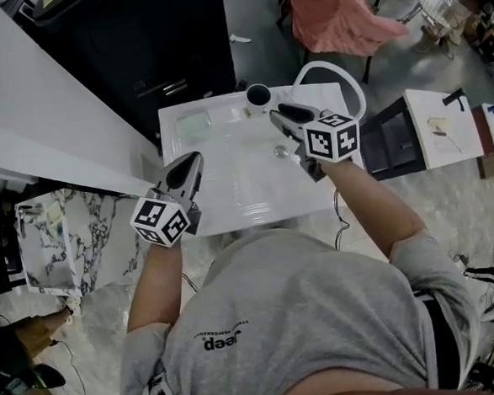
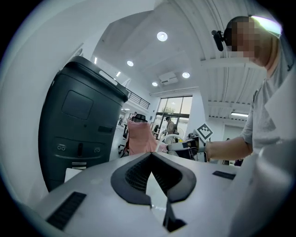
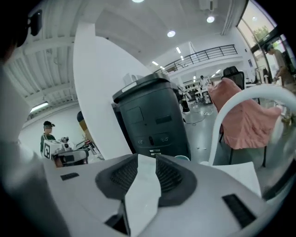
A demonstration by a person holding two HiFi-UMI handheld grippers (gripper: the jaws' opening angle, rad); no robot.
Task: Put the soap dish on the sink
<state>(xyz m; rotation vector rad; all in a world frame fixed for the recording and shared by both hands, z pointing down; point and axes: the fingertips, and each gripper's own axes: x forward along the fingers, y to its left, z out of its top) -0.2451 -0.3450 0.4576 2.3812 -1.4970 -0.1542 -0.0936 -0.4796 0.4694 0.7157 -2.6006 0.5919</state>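
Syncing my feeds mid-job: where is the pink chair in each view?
Head view: pink chair at the top, right of centre.
Left gripper view: centre, just above the jaws.
Right gripper view: right side, behind the faucet.
Shared landmark: the black cabinet, left of the chair in all three.

Both bare forearms reach forward, the left arm (image 1: pixel 156 279) lower and the right arm (image 1: pixel 369 199) stretched farther out. The left gripper (image 1: pixel 192 161) has its jaws meeting at the tips. The right gripper (image 1: pixel 285 111) holds its jaws a little apart (a narrow slit, nothing gripped).
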